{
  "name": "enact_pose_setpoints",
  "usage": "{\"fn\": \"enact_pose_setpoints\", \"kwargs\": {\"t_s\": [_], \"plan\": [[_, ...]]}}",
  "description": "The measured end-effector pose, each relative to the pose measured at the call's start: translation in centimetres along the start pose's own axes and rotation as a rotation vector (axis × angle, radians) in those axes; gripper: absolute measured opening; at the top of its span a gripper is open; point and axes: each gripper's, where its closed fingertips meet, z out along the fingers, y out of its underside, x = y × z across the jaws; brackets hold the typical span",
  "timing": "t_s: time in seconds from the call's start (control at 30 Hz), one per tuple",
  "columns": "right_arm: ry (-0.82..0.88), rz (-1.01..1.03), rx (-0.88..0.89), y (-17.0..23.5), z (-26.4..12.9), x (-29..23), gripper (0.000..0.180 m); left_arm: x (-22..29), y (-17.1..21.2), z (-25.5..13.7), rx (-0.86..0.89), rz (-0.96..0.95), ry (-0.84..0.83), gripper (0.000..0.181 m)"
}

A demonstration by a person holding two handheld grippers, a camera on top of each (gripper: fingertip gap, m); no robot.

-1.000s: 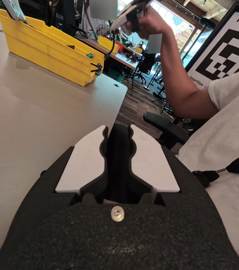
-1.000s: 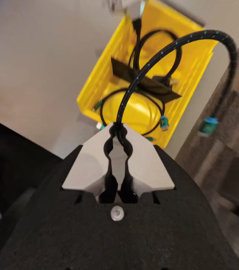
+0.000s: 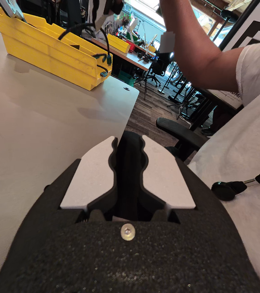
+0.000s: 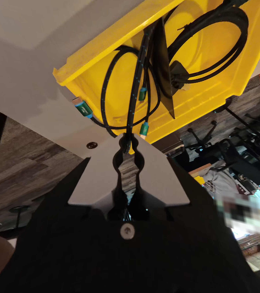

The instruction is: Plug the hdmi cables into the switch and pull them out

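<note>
My right gripper is shut on a black braided HDMI cable at its fingertips. It hangs above the near end of a yellow bin, and the cable runs down into the bin. Other coiled cables with green plugs lie in the bin. In the left wrist view the right gripper is high above the bin, and the held cable's plug dangles at the bin's end. My left gripper is open and empty, low at the table's front right edge. I cannot pick out a switch.
The bin stands on a pale table near its right corner. A person's arm reaches across the top right. A black chair armrest sits just past the table edge. A black-and-white marker board stands at the right.
My right gripper has moved left over the bin with the cable. The cable no longer arches out past the table edge; its plug hangs at the bin's end. My left gripper has barely moved.
</note>
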Motion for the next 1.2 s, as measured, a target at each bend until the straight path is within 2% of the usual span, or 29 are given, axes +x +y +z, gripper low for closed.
{"fn": "enact_pose_setpoints", "kwargs": {"t_s": [0.03, 0.2, 0.33, 0.43, 0.63, 0.73, 0.8, 0.87, 0.93, 1.07, 1.2], "plan": [[0.006, -0.016, -0.012, 0.0, 0.0, 0.3, 0.005, 0.0, -0.1, 0.0, 0.003, -0.002, 0.004, 0.026], [0.097, -0.047, -0.075, 0.1, 0.8, 1.3, 0.006, 0.3, 0.0, 0.1, -0.005, 0.01, 0.004, 0.026], [0.076, -0.072, -0.048, -1.0, 2.7, 0.4, 0.006, 0.3, 0.2, 0.1, -0.013, 0.015, 0.003, 0.026], [-0.123, -0.043, 0.075, -2.4, 4.7, -2.8, 0.006, 0.3, 0.1, 0.0, -0.01, 0.016, 0.005, 0.026], [-0.644, 0.266, 0.301, -4.0, 8.3, -7.1, 0.007, 0.1, 0.1, -0.1, -0.012, 0.026, -0.013, 0.026], [-0.735, 0.344, 0.505, -5.0, 8.7, -7.4, 0.011, -0.8, 0.1, -0.3, -0.018, 0.051, -0.065, 0.026], [-0.669, 0.405, 0.699, -5.8, 7.8, -6.1, 0.016, -2.1, 0.3, -0.7, -0.034, 0.107, -0.158, 0.027], [-0.624, 0.481, 0.881, -5.6, 5.3, -5.1, 0.022, -3.6, -0.1, -1.5, -0.023, 0.172, -0.273, 0.03], [-0.498, 0.569, 1.027, -4.9, 2.8, -4.0, 0.028, -5.1, -1.1, -2.9, 0.022, 0.219, -0.394, 0.032], [-0.031, 0.767, 1.255, -2.8, -0.5, -2.5, 0.044, -8.4, -3.2, -7.6, 0.129, 0.254, -0.649, 0.037], [0.349, 1.028, 1.478, -1.0, -2.1, -4.7, 0.044, -11.8, -4.9, -13.7, 0.193, 0.307, -0.891, 0.038]]}}
